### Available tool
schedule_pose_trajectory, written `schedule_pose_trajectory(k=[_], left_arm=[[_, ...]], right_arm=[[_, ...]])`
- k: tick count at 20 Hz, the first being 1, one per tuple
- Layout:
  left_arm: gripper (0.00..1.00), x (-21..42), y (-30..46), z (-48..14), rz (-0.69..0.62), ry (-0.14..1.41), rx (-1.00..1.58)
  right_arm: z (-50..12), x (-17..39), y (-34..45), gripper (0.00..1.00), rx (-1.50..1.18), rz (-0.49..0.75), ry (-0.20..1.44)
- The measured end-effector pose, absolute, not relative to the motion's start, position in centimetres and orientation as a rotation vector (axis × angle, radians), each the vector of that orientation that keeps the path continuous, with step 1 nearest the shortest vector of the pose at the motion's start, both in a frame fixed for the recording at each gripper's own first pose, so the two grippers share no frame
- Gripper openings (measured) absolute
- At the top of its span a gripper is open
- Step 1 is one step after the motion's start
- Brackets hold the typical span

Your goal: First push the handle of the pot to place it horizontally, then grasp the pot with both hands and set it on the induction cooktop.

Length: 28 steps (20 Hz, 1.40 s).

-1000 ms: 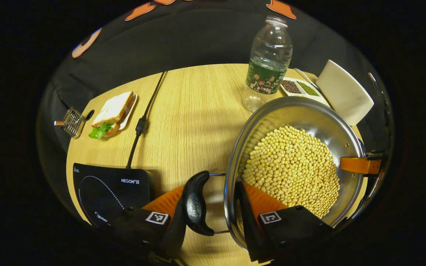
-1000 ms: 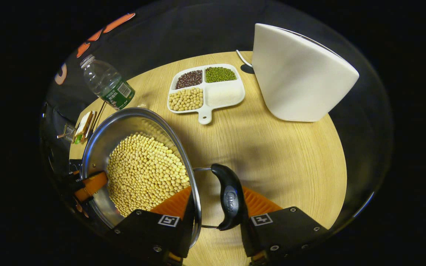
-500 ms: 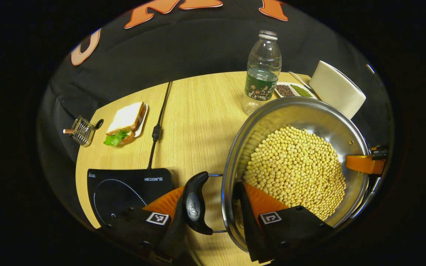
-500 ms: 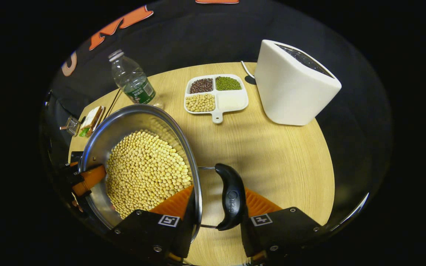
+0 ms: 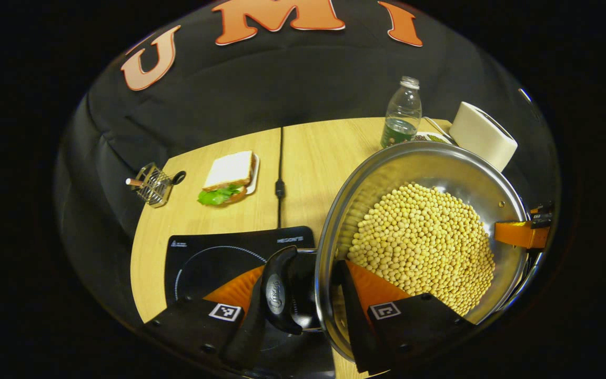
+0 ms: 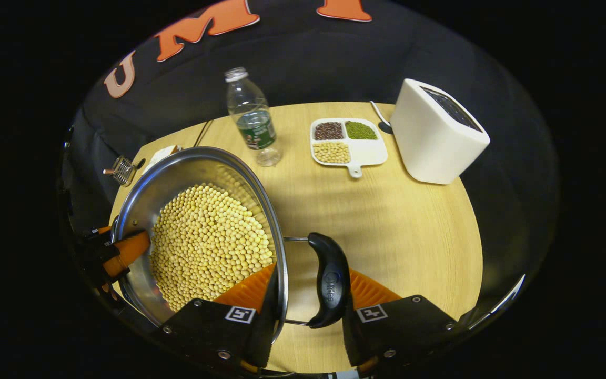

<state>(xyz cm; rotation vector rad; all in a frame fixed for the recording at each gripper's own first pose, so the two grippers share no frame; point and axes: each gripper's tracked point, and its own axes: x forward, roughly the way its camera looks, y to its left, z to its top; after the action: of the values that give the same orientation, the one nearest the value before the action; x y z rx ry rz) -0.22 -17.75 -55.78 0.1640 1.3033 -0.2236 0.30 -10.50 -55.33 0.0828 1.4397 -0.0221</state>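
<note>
Left gripper view: both tongs (image 5: 303, 295) (image 6: 305, 295) pinching round steel pot (image 5: 440, 158) by curved handles

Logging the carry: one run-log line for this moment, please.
phase: carry | pot: held by both side handles, full of soybeans | left claw: gripping | right claw: gripping | cooktop: under left handle

pot (image 5: 429, 163) apparently above cooktop (image 5: 203, 258), bottle (image 5: 402, 113) behind

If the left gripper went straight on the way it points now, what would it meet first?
Past the pot handle it straddles, the left gripper faces bare table, then the booth wall; depth is unclear.
</note>
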Motion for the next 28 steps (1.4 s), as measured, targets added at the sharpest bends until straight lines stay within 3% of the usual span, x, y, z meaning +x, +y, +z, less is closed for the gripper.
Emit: schedule_pose_trajectory(k=[10, 11, 12, 17, 18, 20, 24, 28], left_arm=[[0.74, 0.1, -5.9, -52.1, -0.084, 1.251, 0.157], [0.74, 0.1, -4.6, -52.0, -0.07, 1.249, 0.156], [0.74, -0.1, -3.4, -51.9, -0.056, 1.249, 0.155], [0.7, -0.5, 2.1, -51.8, 0.012, 1.26, 0.149], [0.7, -0.4, 3.1, -51.9, 0.021, 1.261, 0.151], [0.74, -0.9, 4.8, -51.8, 0.036, 1.261, 0.157], [0.7, -1.2, 6.2, -50.7, 0.059, 1.275, 0.156], [0.74, -2.1, 6.0, -48.8, 0.068, 1.283, 0.156]], right_arm=[[-55.7, 2.3, -12.0, 0.55, 0.057, 0.097, 1.397], [-55.9, 2.4, -12.1, 0.59, 0.058, 0.107, 1.395], [-55.9, 2.6, -12.1, 0.55, 0.053, 0.121, 1.395], [-55.0, 4.3, -13.8, 0.55, 0.041, 0.173, 1.403], [-55.1, 4.5, -13.9, 0.6, 0.039, 0.186, 1.403], [-55.5, 4.7, -14.1, 0.54, 0.045, 0.2, 1.41], [-55.6, 5.5, -14.3, 0.55, 0.041, 0.218, 1.42], [-55.2, 6.2, -15.1, 0.55, 0.04, 0.227, 1.431]])
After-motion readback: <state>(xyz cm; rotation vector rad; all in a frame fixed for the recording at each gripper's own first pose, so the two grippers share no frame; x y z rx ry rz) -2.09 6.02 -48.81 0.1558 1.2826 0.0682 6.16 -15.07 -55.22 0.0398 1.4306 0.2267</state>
